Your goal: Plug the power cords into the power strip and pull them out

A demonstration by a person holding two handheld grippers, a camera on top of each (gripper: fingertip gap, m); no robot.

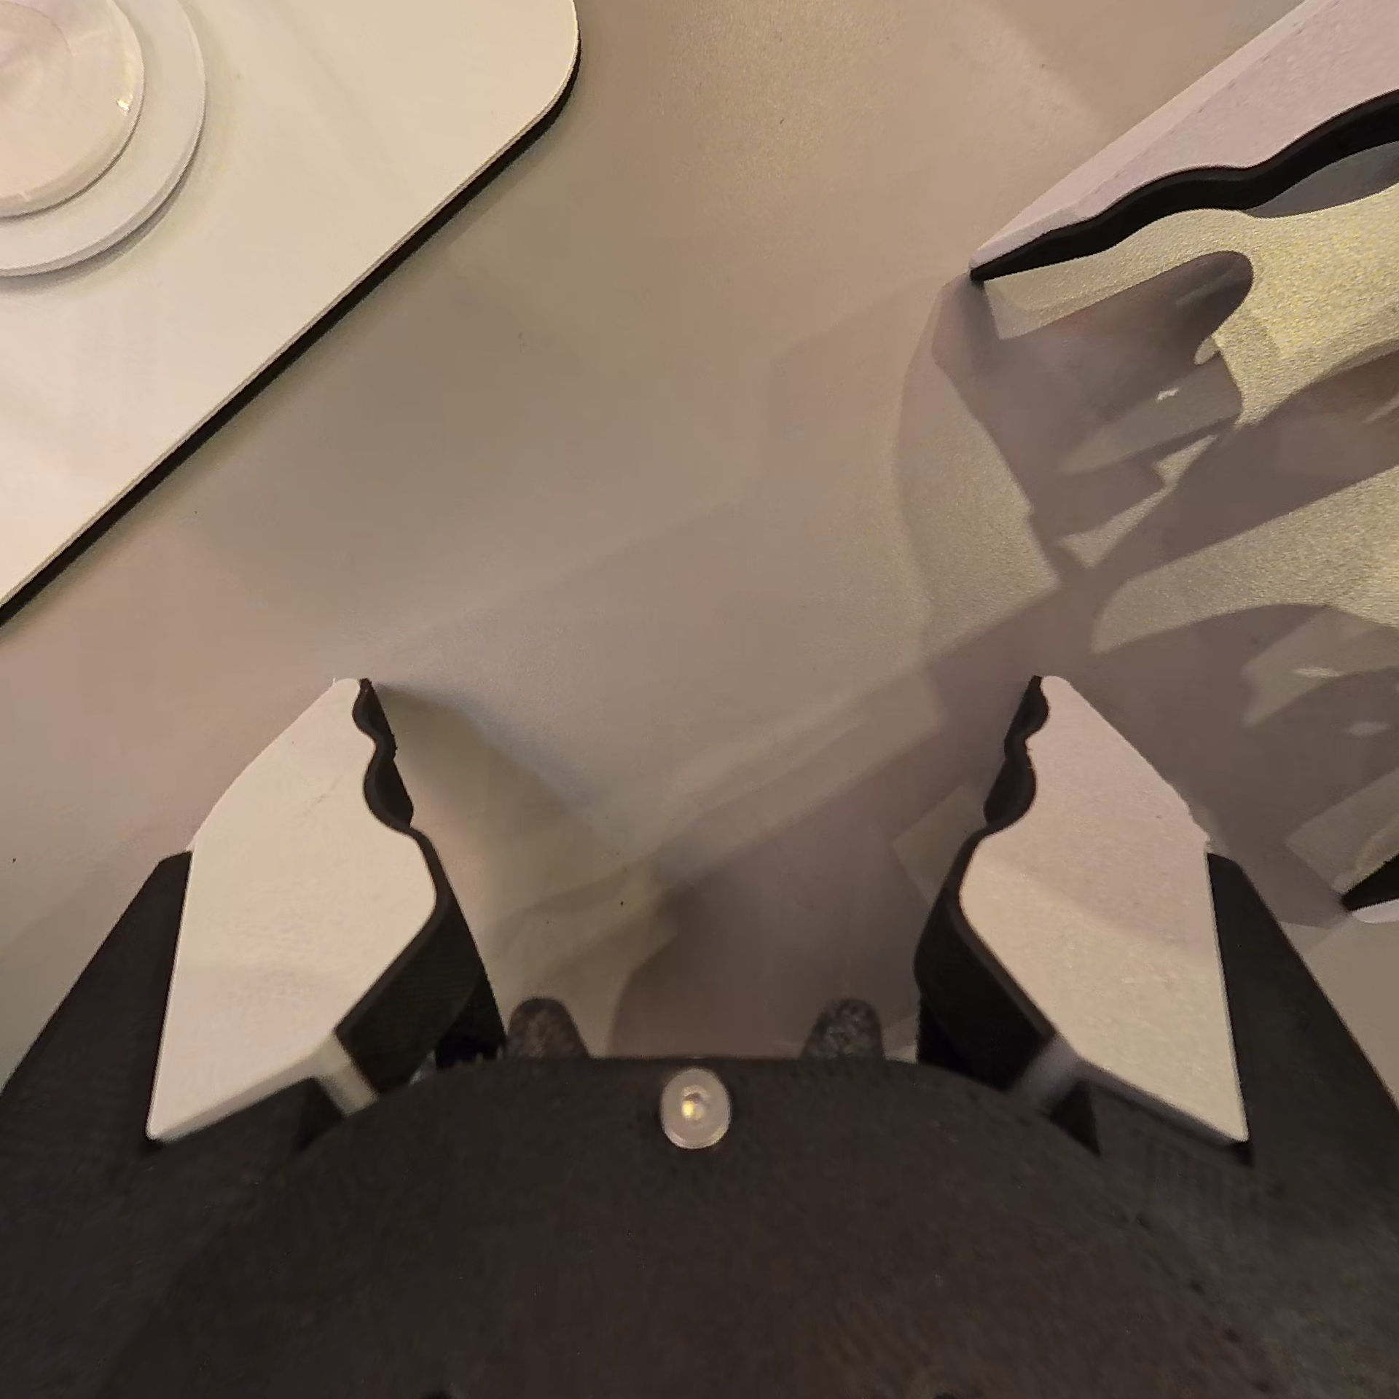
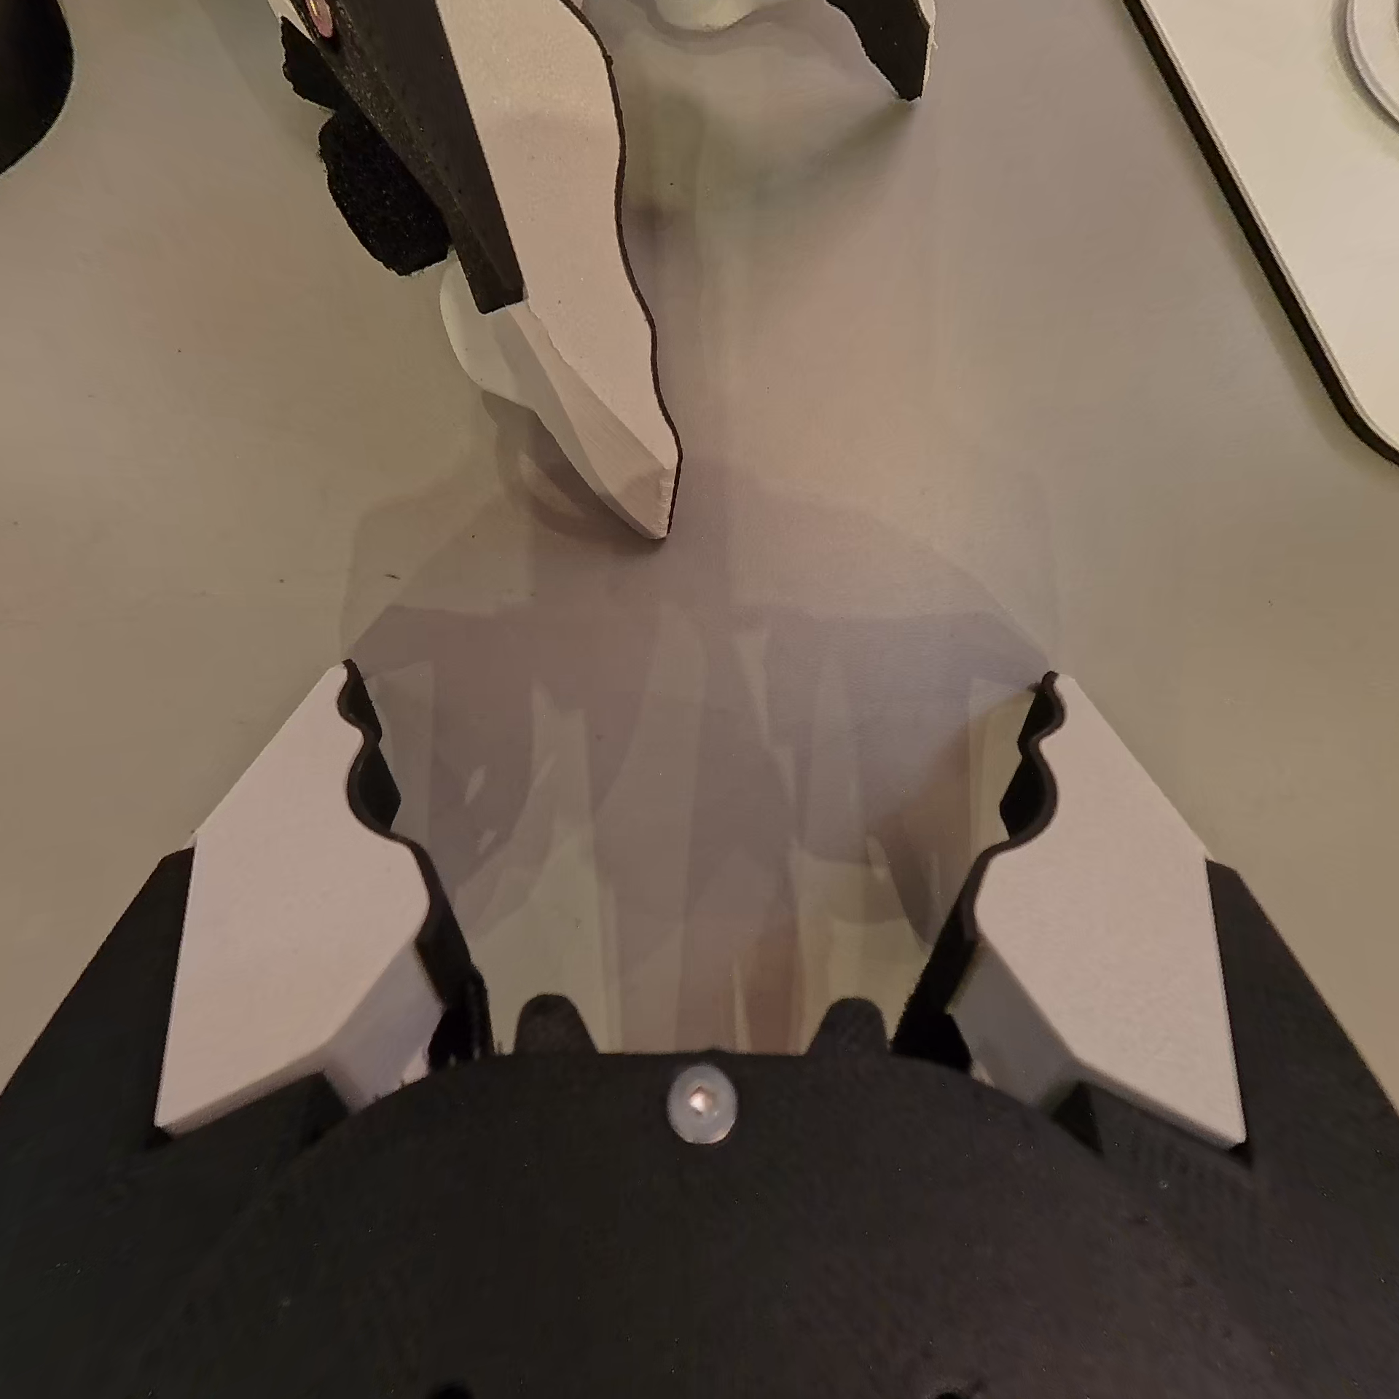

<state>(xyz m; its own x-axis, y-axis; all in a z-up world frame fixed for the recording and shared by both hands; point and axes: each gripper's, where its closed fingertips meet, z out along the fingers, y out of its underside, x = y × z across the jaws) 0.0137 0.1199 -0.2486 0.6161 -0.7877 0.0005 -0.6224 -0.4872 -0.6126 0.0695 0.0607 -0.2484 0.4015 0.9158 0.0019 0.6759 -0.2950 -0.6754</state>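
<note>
No power strip or power cord shows in either view. My left gripper (image 1: 700, 681) is open and empty, close above the glossy grey tabletop (image 1: 643, 378). My right gripper (image 2: 698, 672) is also open and empty above the same tabletop (image 2: 984, 454). The two grippers point toward each other. A white finger (image 1: 1173, 189) of the right gripper reaches into the left wrist view at the upper right. The left gripper (image 2: 783, 312) shows at the top of the right wrist view, jaws apart, with one fingertip (image 2: 651, 492) touching or nearly touching the table.
A flat white board with a dark edge and rounded corner (image 1: 341, 189) lies at the upper left and carries a round clear-domed disc (image 1: 68, 113). The same board (image 2: 1287, 227) shows at the upper right of the right wrist view. A dark shape (image 2: 30, 76) sits at its top left edge.
</note>
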